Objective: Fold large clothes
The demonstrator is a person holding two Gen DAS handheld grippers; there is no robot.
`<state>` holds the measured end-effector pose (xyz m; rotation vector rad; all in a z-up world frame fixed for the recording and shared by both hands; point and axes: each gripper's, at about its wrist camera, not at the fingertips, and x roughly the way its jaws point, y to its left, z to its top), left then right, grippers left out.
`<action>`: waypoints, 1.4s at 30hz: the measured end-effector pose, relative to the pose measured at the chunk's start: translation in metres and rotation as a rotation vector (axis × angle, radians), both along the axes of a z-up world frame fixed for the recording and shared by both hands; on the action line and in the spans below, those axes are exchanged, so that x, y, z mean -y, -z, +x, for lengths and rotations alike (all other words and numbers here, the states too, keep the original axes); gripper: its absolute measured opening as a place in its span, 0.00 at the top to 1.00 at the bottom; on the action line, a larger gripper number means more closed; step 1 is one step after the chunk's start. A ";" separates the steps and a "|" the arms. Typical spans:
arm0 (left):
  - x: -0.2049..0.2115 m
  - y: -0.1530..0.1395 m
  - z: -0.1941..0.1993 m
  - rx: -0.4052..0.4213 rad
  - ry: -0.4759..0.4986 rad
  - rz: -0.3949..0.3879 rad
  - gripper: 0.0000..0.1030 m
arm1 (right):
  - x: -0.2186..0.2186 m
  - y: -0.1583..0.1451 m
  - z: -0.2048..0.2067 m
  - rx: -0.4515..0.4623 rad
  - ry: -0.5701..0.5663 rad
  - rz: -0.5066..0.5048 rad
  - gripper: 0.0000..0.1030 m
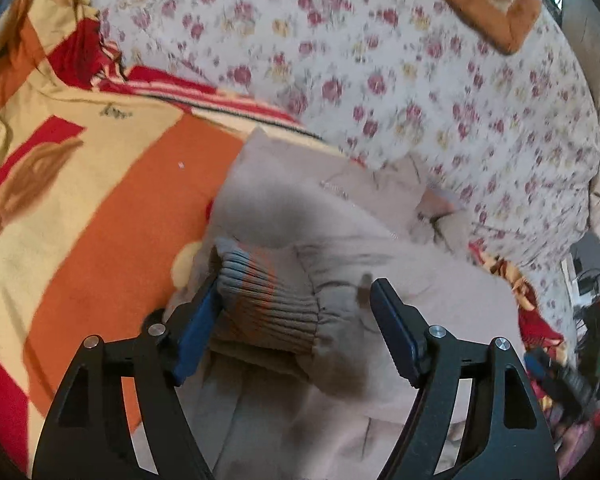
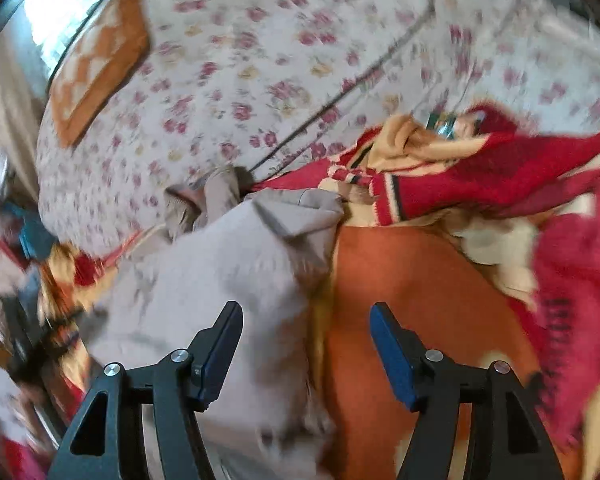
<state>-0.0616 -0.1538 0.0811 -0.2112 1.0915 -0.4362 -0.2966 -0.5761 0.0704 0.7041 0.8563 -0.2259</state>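
A beige jacket (image 1: 380,320) lies bunched on the bed. Its ribbed grey cuff with orange stripes (image 1: 268,300) sits between the jaws of my left gripper (image 1: 296,280), which stands open; the left pad is against the cuff and the right pad is well clear of it. In the right wrist view the same beige jacket (image 2: 228,272) lies folded over, one corner flipped up at its far end. My right gripper (image 2: 305,309) hovers open over the jacket's right edge, with its left finger above the cloth and its right finger above the orange blanket (image 2: 412,288). Nothing is pinched.
A red, orange and cream blanket (image 1: 100,184) covers the bed under the jacket, rumpled in red folds (image 2: 500,176) at the far right. A floral quilt (image 1: 400,80) is heaped behind it, with an orange patterned cushion (image 1: 480,4) on top. Clutter (image 1: 588,320) sits beyond the bed's right side.
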 end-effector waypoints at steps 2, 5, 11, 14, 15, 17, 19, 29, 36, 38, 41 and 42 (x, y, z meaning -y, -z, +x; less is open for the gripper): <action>0.004 0.006 -0.001 0.005 0.008 0.019 0.34 | 0.015 0.014 0.021 0.009 0.028 0.100 0.38; 0.009 0.007 0.001 0.025 0.024 0.052 0.47 | 0.029 0.028 0.051 0.032 0.046 0.207 0.38; 0.021 -0.017 0.006 0.110 0.068 0.041 0.63 | 0.047 0.044 0.106 0.023 0.049 0.246 0.91; 0.025 -0.031 0.005 0.207 0.081 0.036 0.63 | 0.051 0.026 0.114 0.041 0.055 0.102 0.96; 0.028 -0.028 0.006 0.217 0.086 0.064 0.63 | 0.054 0.024 0.116 0.036 0.057 0.064 0.97; 0.031 -0.011 0.013 0.163 0.079 0.106 0.63 | 0.058 0.028 0.121 -0.020 0.069 0.004 0.97; 0.026 0.004 0.016 0.112 0.066 0.115 0.63 | 0.062 0.028 0.115 -0.025 0.089 -0.009 0.97; 0.017 0.009 0.016 0.073 0.018 0.096 0.52 | 0.027 0.008 0.074 0.028 -0.002 0.011 0.31; 0.006 -0.005 0.006 0.128 -0.025 0.095 0.45 | -0.009 0.044 0.095 -0.230 -0.043 -0.277 0.48; 0.002 -0.015 0.002 0.159 -0.035 0.091 0.44 | -0.002 0.043 0.088 -0.211 -0.008 -0.230 0.48; -0.004 -0.028 -0.004 0.222 -0.068 0.106 0.43 | -0.007 0.022 0.075 -0.177 -0.003 -0.240 0.48; -0.006 -0.031 -0.004 0.234 -0.081 0.104 0.43 | -0.010 0.015 0.071 -0.162 -0.012 -0.244 0.48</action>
